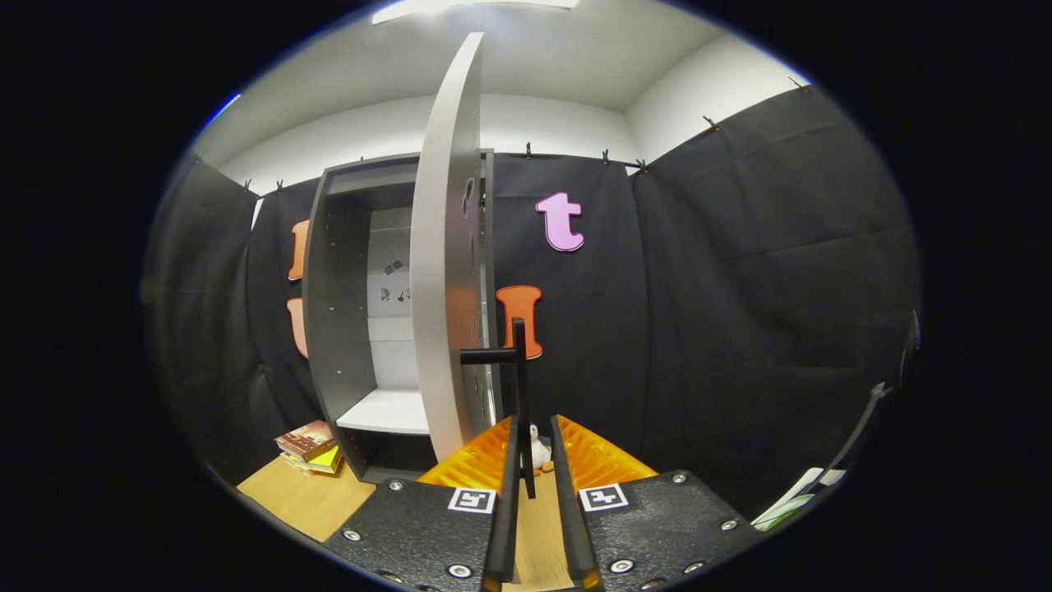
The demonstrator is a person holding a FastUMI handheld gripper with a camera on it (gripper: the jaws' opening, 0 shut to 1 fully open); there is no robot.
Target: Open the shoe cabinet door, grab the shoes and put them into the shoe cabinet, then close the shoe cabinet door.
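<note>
The tongs (532, 460) clamped the handle (519, 386) of the open door (444, 263); cabinet (345, 312) beyond, on the wood floor (304, 497).

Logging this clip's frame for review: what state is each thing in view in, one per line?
shoe cabinet: upright, interior exposed, white shelf bare.
cabinet door: swung open, seen nearly edge-on.
door handle: dark bar standing between the fingers.
gripper: fingers close together around the handle; whether they press on it cannot be told.
books: stacked flat on the floor beside the cabinet.
small white toy: on the floor just beyond the fingertips.
</note>
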